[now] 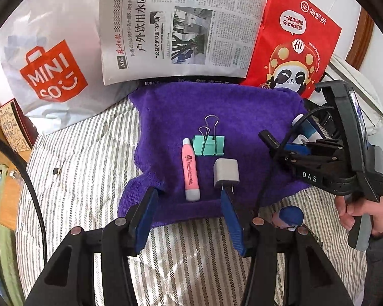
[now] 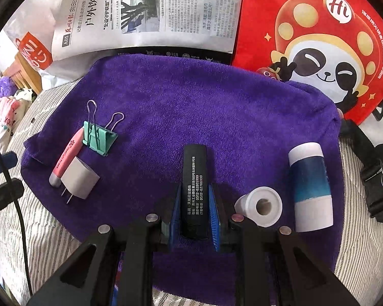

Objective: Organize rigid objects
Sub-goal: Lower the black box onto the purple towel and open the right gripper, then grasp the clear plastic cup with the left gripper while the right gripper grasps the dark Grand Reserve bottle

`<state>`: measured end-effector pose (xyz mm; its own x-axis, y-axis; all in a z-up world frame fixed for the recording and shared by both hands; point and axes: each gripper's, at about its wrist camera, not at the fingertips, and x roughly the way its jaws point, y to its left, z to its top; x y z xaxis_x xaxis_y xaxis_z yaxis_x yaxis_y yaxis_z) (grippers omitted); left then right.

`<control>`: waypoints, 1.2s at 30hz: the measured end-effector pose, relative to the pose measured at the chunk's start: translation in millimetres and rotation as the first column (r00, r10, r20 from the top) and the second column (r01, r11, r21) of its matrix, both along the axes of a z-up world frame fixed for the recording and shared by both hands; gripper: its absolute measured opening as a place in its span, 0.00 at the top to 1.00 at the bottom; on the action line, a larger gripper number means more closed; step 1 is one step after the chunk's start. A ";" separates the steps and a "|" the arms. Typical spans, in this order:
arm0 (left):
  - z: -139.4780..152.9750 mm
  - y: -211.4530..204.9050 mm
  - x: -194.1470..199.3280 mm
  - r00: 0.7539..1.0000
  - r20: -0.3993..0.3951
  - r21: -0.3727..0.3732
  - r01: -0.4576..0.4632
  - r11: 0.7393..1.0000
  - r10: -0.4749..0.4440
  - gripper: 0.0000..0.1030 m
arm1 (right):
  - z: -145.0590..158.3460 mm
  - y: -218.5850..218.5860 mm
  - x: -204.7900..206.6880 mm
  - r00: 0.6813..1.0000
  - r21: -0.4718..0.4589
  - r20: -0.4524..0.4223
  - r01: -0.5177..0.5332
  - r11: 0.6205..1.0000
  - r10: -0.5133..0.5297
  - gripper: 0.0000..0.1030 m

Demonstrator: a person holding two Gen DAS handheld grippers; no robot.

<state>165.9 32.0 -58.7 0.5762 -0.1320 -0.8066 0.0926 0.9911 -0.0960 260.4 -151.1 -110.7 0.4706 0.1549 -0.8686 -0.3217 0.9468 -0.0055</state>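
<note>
With your right gripper point(image 2: 193, 211) clamped on the black comb sleeve point(image 2: 194, 178) over the purple towel point(image 2: 191, 102) and your left gripper point(image 1: 189, 204) spread apart, place the sleeve beside the white charger point(image 2: 80, 178) next.

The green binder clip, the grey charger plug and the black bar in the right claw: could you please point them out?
green binder clip point(image 1: 208, 145): left wrist view, on its green body.
grey charger plug point(image 1: 226, 171): left wrist view, on its top face.
black bar point(image 2: 194, 178): right wrist view, on its printed face.
</note>
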 end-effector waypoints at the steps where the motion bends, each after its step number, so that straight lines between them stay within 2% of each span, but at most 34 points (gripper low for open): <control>1: -0.5 0.1 -0.6 1.000 -0.001 -0.002 -0.001 1.000 0.001 0.52 | -0.2 0.3 -0.5 1.000 -0.002 0.001 -0.002 1.000 0.002 0.79; 7: -2.5 3.1 -11.1 1.000 -0.009 -0.016 -0.001 1.000 0.000 0.52 | -1.6 2.9 -4.2 1.000 -0.009 0.011 -0.020 1.000 0.020 0.77; 11: -5.0 2.6 -19.7 1.000 -0.016 -0.011 0.010 1.000 -0.010 0.52 | 0.6 2.8 -8.0 1.000 -0.010 0.007 -0.027 1.000 0.027 0.67; 18: -13.1 -1.8 -35.6 0.999 -0.025 -0.026 0.034 0.999 -0.035 0.52 | 32.1 -15.1 -38.6 0.997 0.012 0.058 -0.045 0.999 0.045 0.57; 25: -22.3 -40.9 -37.6 0.992 -0.027 -0.011 0.123 0.992 -0.123 0.52 | 50.9 -54.0 -76.8 0.996 0.027 0.083 -0.025 0.999 0.023 0.56; 29: -32.0 -64.6 -34.2 0.987 -0.030 0.022 0.157 0.987 -0.156 0.52 | 45.2 -75.5 -95.5 0.998 0.043 0.066 -0.002 0.999 -0.001 0.56; 36: -47.2 -78.6 -25.1 0.987 -0.057 0.041 0.153 0.987 -0.150 0.52 | 23.2 -104.6 -127.2 0.998 0.054 0.037 0.050 0.997 -0.052 0.56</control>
<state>140.9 -46.6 -105.9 0.5084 -0.1769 -0.8428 0.2380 0.9694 -0.0600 133.2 -255.7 -87.5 0.5119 0.1748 -0.8411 -0.2733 0.9614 0.0335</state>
